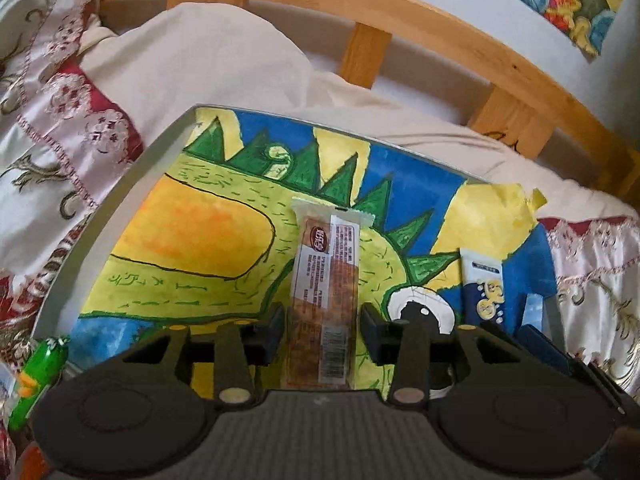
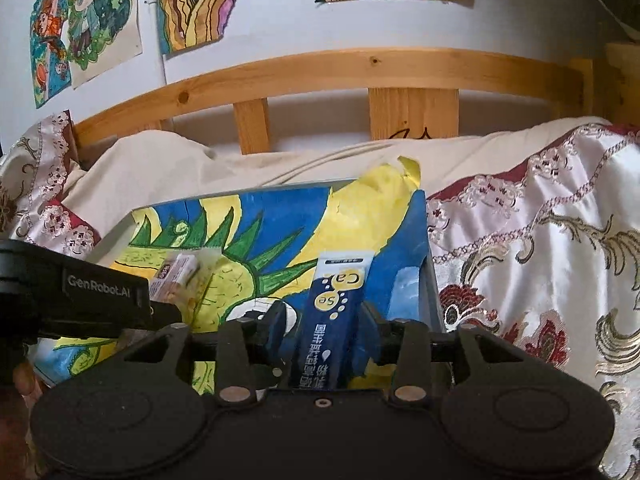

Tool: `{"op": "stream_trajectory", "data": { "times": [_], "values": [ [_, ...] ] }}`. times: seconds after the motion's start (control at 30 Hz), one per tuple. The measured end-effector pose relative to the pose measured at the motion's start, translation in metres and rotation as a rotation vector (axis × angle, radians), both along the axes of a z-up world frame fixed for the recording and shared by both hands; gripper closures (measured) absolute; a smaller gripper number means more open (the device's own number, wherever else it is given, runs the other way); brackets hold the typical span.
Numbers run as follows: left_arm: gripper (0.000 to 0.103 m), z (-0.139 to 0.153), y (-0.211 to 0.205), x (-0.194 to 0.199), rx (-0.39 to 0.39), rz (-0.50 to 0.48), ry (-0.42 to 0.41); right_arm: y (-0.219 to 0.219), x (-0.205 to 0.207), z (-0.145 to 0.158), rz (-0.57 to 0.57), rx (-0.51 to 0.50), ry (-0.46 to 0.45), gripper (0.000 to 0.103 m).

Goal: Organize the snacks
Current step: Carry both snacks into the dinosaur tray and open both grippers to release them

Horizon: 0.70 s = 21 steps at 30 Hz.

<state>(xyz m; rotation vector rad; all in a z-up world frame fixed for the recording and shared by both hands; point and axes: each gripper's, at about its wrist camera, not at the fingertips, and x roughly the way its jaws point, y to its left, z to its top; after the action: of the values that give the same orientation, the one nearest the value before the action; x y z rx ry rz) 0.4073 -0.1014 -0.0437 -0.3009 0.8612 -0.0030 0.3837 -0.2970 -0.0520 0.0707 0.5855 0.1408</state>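
The left gripper has its jaws partly open around a snack bar in a clear wrapper, with a gap showing on each side, so the pads are not pressing it. The bar lies flat on a tray lined with a painted dragon picture, set on a bed. The right gripper straddles a blue snack packet near the tray's right edge; its jaws stand close beside it without a clear squeeze.
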Motion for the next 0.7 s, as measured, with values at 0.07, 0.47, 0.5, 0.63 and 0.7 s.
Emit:
{"op": "stream_trajectory", "data": {
  "times": [0.07, 0.47, 0.5, 0.63, 0.7],
  "values": [
    [0.048, 0.006, 0.003, -0.005, -0.007, 0.002, -0.015, 0.000, -0.005, 0.006, -0.003, -0.013, -0.023, 0.051],
    [0.012, 0.078, 0.024, -0.085, 0.018, 0.024, -0.212, 0.000, -0.083, 0.073, -0.035, -0.003, -0.188, 0.009],
    [0.009, 0.084, 0.026, -0.095, 0.021, 0.032, -0.228, 0.002, -0.091, 0.079, -0.039, -0.011, -0.202, 0.007],
    [0.001, 0.101, 0.038, -0.135, 0.019, 0.061, -0.295, 0.004, -0.128, 0.100, -0.052, 0.003, -0.248, 0.001],
    [0.001, 0.108, 0.043, -0.155, 0.022, 0.077, -0.325, 0.005, -0.148, 0.107, -0.045, 0.016, -0.263, 0.001]
  ]
}}
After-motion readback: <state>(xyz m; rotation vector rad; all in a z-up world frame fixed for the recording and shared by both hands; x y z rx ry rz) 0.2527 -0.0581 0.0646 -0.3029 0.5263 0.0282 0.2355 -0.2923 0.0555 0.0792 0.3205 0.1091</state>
